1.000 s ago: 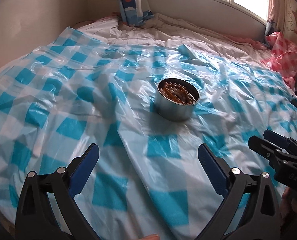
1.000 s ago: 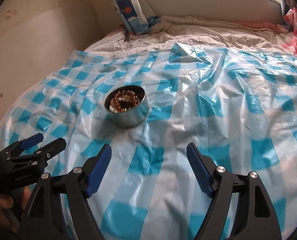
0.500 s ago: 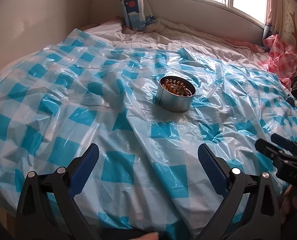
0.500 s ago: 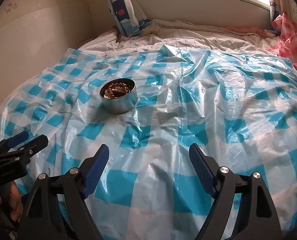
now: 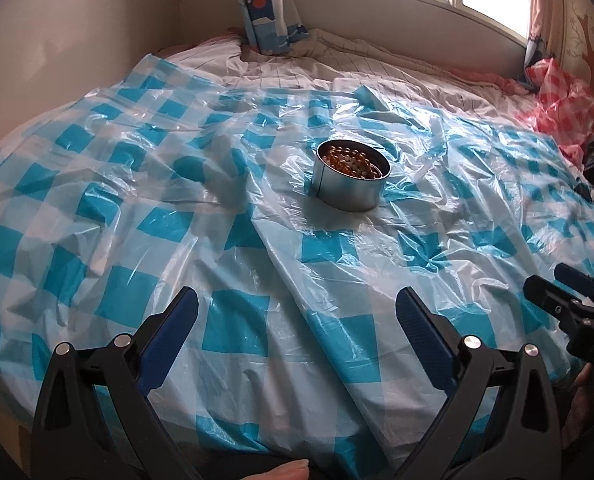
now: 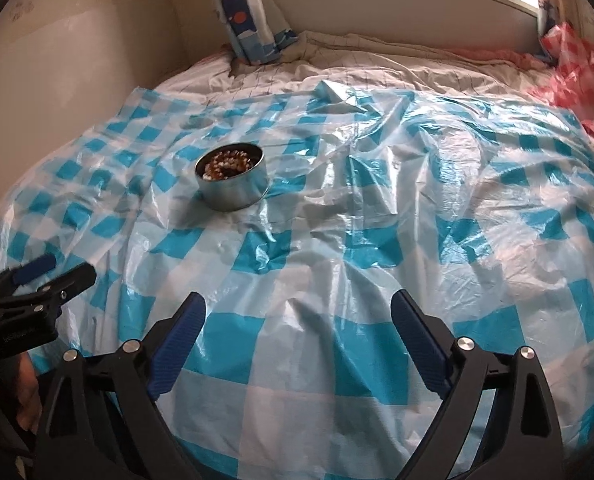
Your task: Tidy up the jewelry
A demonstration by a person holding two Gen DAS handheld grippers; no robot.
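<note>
The right claw had just been spreading its jaws, nothing between them, and the left claw stood released too. The tin of beads sat well ahead of both on the bed's checked plastic sheet, probably there to catch strays

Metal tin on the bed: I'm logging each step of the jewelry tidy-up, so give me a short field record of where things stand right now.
container: round metal tin, upright, no lid on it
contents: beaded bracelet, brown and pale beads, coiled inside
surface: blue checked plastic sheet spread over the bed
left gripper: open, nothing between the jaws, short of the tin
right gripper: open, jaws have just been opening, nothing between them
background: curtain hanging by the window
</note>
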